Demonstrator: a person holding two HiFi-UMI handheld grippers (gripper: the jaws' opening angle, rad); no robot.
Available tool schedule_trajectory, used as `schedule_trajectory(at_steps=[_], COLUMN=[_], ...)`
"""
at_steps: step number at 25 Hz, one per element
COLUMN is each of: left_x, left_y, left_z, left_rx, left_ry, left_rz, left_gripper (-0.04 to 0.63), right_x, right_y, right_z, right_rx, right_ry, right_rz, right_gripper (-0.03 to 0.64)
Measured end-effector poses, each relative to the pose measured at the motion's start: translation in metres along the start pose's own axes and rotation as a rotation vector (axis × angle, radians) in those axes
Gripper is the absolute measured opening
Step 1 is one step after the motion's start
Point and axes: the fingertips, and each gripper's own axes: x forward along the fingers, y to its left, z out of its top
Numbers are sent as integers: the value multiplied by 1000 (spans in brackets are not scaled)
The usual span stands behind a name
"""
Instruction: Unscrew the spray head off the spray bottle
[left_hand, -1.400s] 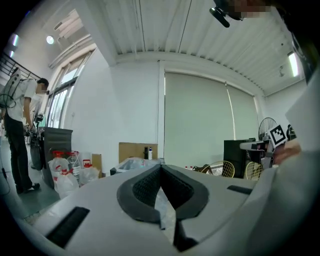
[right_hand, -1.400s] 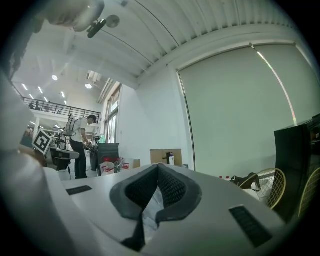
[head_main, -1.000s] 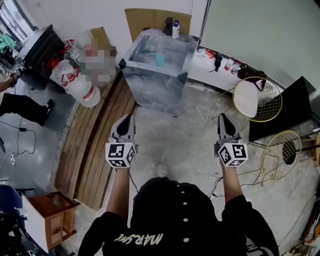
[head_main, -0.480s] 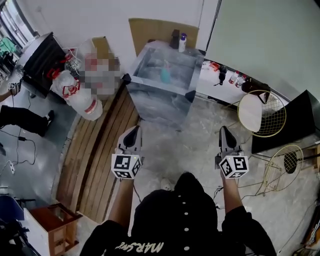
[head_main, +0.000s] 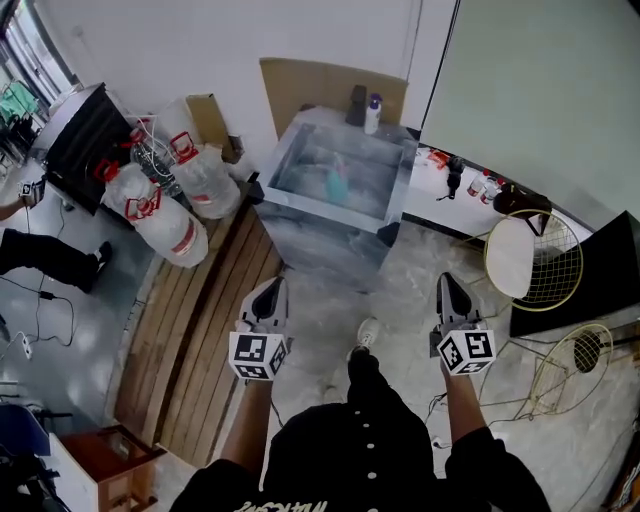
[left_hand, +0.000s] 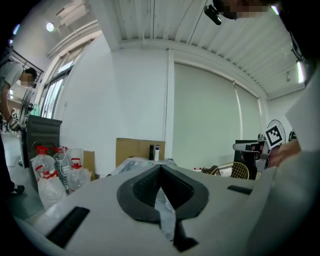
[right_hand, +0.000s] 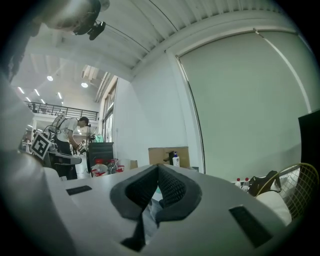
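Observation:
A teal spray bottle (head_main: 337, 184) stands on the plastic-covered table (head_main: 300, 215) ahead of me in the head view. My left gripper (head_main: 271, 288) and right gripper (head_main: 446, 285) are held side by side in the air, well short of the table and pointing at it. Both are shut with nothing between their fingers. In the left gripper view the left gripper (left_hand: 160, 167) has its pads pressed together, and so does the right gripper (right_hand: 157, 169) in its own view. Neither gripper view shows the spray bottle.
A white bottle (head_main: 373, 112) and a dark one (head_main: 357, 102) stand at the table's far edge before a cardboard sheet (head_main: 325, 88). Water jugs (head_main: 165, 218) and wooden planks (head_main: 185, 320) lie left. Rackets (head_main: 535, 255) and a low shelf (head_main: 470, 185) are right. A person (right_hand: 70, 134) works far left.
The view has moved forward toward the table, which now lies lower in the head view. Both grippers kept their places side by side and stayed shut.

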Motion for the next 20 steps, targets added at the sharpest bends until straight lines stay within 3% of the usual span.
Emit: schedule_trajectory(at_steps=[20], left_x=[202], left_y=[58], left_z=[43], left_rx=[45], left_ry=[11], left_rz=[85], left_gripper=[15], right_x=[228], right_y=[-83], right_z=[18], right_rx=[-3], right_ry=[14], right_rz=[127], right_gripper=[12])
